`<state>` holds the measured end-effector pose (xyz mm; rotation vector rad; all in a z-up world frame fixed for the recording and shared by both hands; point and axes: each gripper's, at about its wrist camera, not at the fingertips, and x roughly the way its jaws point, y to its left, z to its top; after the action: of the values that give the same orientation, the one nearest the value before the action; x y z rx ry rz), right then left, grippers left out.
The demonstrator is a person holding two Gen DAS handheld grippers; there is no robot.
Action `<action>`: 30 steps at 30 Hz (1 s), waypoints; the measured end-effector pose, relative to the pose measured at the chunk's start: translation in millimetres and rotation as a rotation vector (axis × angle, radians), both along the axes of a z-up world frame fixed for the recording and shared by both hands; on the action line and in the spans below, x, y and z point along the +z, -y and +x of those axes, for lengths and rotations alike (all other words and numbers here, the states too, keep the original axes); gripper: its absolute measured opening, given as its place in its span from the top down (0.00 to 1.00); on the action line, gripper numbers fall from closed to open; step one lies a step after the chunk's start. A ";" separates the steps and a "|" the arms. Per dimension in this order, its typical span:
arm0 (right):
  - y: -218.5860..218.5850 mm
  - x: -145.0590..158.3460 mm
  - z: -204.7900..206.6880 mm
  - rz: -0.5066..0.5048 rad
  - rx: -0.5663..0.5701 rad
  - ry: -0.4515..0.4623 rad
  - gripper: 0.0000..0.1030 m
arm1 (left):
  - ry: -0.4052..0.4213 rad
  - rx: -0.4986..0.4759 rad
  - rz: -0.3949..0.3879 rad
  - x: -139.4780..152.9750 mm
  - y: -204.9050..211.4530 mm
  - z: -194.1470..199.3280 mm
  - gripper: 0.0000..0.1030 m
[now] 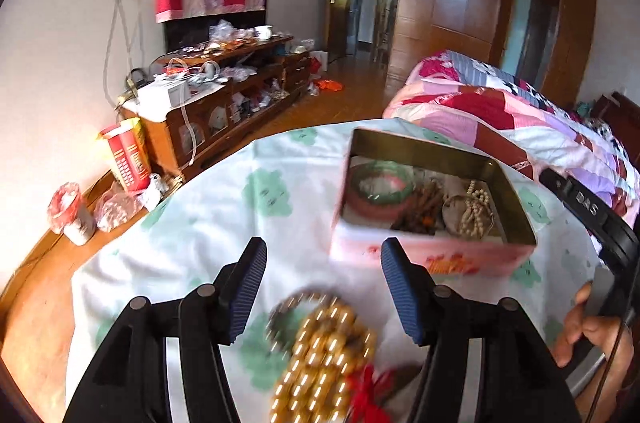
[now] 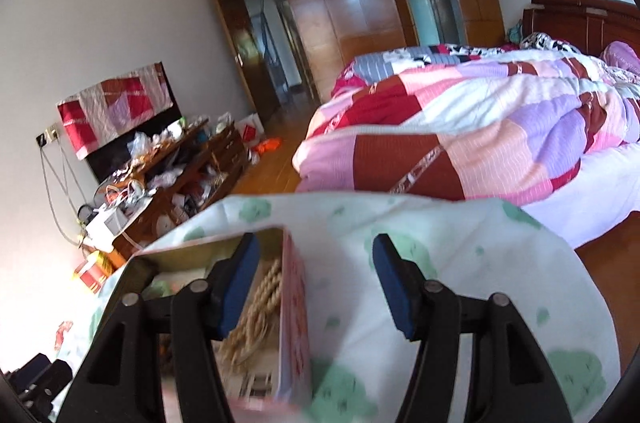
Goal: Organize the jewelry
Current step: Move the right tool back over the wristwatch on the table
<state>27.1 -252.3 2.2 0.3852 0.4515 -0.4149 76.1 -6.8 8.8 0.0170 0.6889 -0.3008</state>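
Only the left wrist view shows the golden bead strand [image 1: 324, 355], blurred at lower centre on the surface [image 1: 224, 207], below the spread-apart left tool [image 1: 323, 263]. The pink tin [image 1: 434, 257] sits centre right, holding a green bangle [image 1: 382, 183] and pale beads [image 1: 476, 207]. In the right wrist view the right tool [image 2: 316, 263] gapes empty; its left finger hides part of the tin [image 2: 296, 323], cut off at the lower edge.

Table under a white cloth [image 1: 224, 223] with green patches. An open pink tin [image 1: 434, 255] stands on it ahead of the left jaws; yellow beads [image 1: 324, 359] lie between those jaws.
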 end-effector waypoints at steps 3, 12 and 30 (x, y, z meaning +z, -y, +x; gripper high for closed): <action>-6.0 -5.5 -20.9 0.017 0.012 -0.014 0.39 | 0.000 0.007 -0.023 -3.9 -8.6 -15.6 0.42; -30.7 -10.8 -49.5 -0.030 0.066 -0.041 0.39 | 0.037 0.080 0.002 -12.9 -37.7 -42.8 0.42; -61.7 -16.3 -55.4 -0.090 0.160 -0.077 0.40 | 0.009 0.165 0.060 -36.2 -65.4 -62.4 0.42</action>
<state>-28.2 -190.6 -14.1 0.2446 0.5332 -0.2942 13.7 58.6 -27.4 0.0181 0.6863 -0.1216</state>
